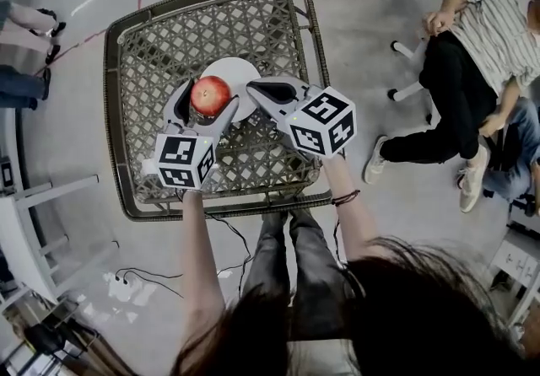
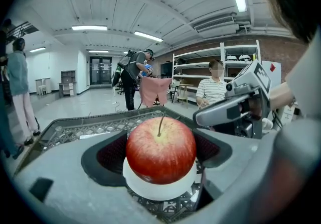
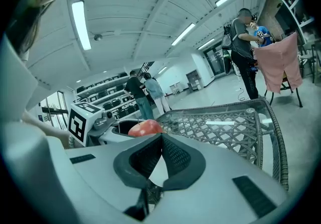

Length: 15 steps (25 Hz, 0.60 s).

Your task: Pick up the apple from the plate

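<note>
Left claw point(image 1: 207, 104): clenched on the apple point(image 1: 211, 94); smooth grey shells are seen, with dark, finely textured pads point(image 2: 111, 155) pressed to the fruit's two sides.
Apple: round and glossy, red with fine paler streaks and a yellowish patch round the thin stem, which is turned upward; it is held between the left claw's jaws.
Plate point(image 1: 242, 71): round, white and smooth; it is seen directly under the left claw's jaws and beyond their tips. Whether the apple is touching it or raised off it cannot be told.
Right claw point(image 1: 253, 88): jaws closed tip to tip, with nothing between them; the dark ribbed pads point(image 3: 175, 157) are met at a point. It is angled in just right of the left claw, its tips beside the apple and over the plate.
Tabletop point(image 1: 152, 54): square with rounded corners, an open woven lattice framed by a thick dark rim; it is spread beneath both claws.
</note>
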Tool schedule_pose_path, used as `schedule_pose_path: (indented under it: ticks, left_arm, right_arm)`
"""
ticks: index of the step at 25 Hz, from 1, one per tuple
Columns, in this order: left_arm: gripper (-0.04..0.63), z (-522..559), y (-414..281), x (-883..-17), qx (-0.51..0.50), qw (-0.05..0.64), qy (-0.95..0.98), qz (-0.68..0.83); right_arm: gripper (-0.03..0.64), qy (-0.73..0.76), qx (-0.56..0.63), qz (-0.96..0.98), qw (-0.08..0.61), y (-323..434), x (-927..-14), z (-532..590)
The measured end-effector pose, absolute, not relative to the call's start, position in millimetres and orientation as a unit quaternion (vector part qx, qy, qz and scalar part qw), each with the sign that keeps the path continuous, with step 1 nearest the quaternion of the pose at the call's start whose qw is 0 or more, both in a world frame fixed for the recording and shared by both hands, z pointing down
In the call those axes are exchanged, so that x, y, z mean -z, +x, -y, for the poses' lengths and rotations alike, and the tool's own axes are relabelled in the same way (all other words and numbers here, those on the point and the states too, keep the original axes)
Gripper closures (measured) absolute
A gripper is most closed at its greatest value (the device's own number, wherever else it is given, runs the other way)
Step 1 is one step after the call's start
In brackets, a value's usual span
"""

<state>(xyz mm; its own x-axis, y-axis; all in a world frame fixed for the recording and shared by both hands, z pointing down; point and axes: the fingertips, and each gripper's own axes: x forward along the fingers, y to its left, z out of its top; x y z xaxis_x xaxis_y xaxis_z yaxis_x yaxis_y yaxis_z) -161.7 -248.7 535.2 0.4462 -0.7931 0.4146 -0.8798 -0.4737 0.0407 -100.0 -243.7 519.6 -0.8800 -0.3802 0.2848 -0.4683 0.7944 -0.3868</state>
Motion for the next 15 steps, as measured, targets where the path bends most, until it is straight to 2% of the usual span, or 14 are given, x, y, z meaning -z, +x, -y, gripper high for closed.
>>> schedule_pose_path:
  ticks: [15]
  left_arm:
    - [0.182, 224.4, -161.7, -497.7, -0.147, 0.15, 0.831, 0.516]
  right_arm:
    - [0.607, 0.215, -0.212, 0.949, 0.091, -104.1, -473.9, 228.5]
